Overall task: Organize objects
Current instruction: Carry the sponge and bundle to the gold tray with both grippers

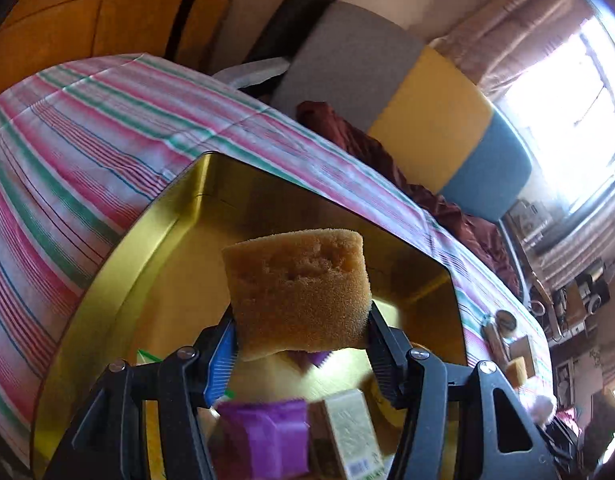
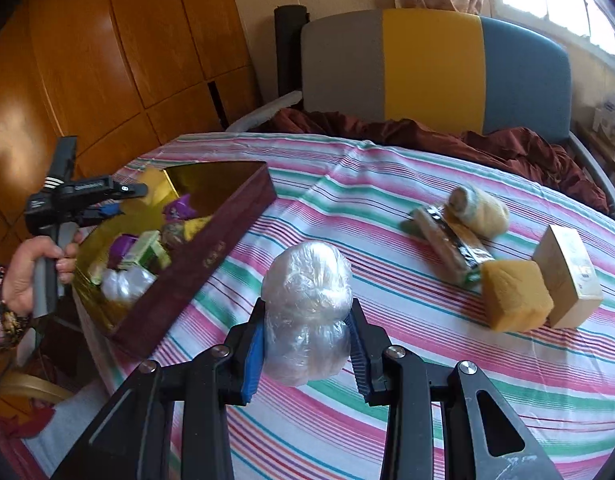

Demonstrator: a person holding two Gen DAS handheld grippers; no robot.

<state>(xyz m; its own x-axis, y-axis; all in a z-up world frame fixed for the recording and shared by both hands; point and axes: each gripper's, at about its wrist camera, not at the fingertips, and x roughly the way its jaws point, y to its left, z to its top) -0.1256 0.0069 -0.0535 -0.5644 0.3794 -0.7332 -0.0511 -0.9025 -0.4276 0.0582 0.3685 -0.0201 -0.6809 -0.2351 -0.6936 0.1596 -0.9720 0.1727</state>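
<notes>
While the left gripper (image 1: 301, 336), clamped on a tan sponge (image 1: 297, 292), hangs directly over the gold-lined box (image 1: 119, 280), the right gripper (image 2: 305, 344) pinches a plastic-wrapped bundle (image 2: 305, 308) above the striped tablecloth (image 2: 387, 380), box off to its left.

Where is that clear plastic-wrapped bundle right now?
The plastic-wrapped bundle is clamped in the right tool above the striped tablecloth, just right of the maroon box.

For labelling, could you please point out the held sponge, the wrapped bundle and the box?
Sponge (image 1: 303, 300), left wrist view, front face.
Bundle (image 2: 307, 308), right wrist view, its middle.
Box (image 2: 195, 252), right wrist view, maroon side wall.
</notes>
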